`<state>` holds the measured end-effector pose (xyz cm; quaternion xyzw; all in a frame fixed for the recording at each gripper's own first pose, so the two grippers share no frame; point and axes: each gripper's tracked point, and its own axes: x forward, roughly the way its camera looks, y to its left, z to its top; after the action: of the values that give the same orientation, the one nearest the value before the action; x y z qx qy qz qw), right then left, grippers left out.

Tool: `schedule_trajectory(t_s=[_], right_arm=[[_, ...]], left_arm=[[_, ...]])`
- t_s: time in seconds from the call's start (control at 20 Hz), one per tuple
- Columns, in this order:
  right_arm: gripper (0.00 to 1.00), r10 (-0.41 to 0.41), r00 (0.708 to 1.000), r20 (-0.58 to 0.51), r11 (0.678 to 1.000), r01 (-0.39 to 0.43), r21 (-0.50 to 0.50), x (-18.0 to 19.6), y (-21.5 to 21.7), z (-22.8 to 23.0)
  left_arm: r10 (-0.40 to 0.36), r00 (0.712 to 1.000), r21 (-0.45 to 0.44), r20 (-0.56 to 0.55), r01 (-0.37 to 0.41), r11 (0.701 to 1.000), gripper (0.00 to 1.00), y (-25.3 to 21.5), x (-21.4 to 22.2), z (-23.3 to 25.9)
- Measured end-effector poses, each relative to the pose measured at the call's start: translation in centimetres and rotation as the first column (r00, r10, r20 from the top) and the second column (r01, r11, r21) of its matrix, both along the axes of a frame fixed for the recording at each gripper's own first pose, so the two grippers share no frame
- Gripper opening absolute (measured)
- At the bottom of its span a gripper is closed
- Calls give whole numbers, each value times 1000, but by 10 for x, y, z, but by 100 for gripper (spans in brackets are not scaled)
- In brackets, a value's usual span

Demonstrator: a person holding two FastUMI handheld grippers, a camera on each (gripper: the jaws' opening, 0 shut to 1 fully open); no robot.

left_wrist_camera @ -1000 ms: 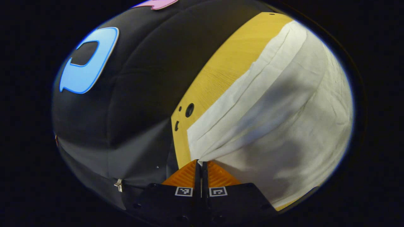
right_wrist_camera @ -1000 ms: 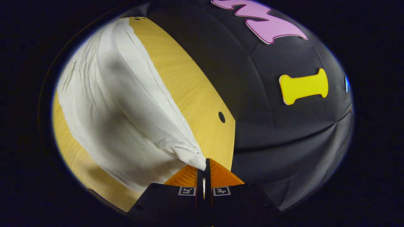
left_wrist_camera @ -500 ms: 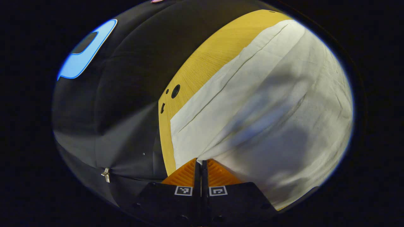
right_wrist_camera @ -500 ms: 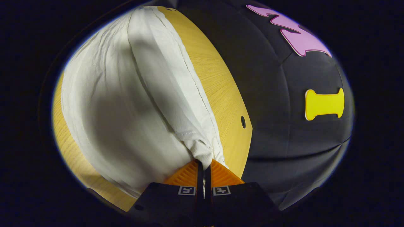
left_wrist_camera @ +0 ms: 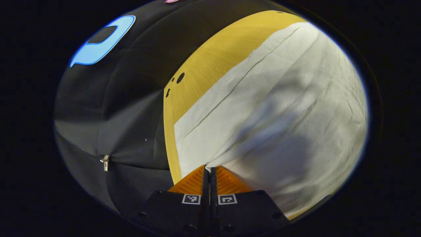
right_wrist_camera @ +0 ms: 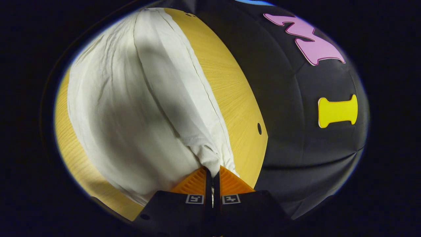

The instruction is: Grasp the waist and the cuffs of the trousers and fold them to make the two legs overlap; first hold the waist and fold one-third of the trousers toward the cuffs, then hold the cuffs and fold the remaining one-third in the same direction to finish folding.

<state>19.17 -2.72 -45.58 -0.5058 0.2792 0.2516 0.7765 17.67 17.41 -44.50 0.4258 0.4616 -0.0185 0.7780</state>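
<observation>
Pinching white trousers above the table: left claw and right claw, each pressed together on cloth.

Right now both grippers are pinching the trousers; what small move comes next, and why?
Probably lower both a little, then let go. The left gripper and right gripper are each shut on a pinch of the white trousers, and the cloth rises to each pinch while the rest lies spread on the wooden table. Opening from height could spoil the fold.
</observation>
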Motion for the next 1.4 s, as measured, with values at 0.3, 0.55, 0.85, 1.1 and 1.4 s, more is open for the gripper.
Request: schedule_trajectory(t_s=[0.3, 0.55, 0.85, 1.1, 1.4], right_arm=[[5, -10, 1000, 19, 999, 10, 37, 7, -16, 24], [5, -73, 997, 3, 994, 73, 78, 41, -15, 30], [20, -73, 997, -21, 996, 74, 53, 42, -11, 20], [68, -201, 979, -35, 966, 204, 159, 44, -18, 47], [86, -429, 885, -181, 768, 463, 443, 21, -16, 108]], left_arm=[[32, 994, -19, 108, -30, 999, 5, -8, 15, 12], [58, 987, -22, 149, -55, 998, 5, -17, 57, 27], [29, 997, 35, 76, -32, 999, 11, -12, 84, -6], [56, 988, 18, 145, -59, 998, 78, 2, 82, 15], [123, 958, -117, 258, -95, 989, 88, -12, 62, 55]])
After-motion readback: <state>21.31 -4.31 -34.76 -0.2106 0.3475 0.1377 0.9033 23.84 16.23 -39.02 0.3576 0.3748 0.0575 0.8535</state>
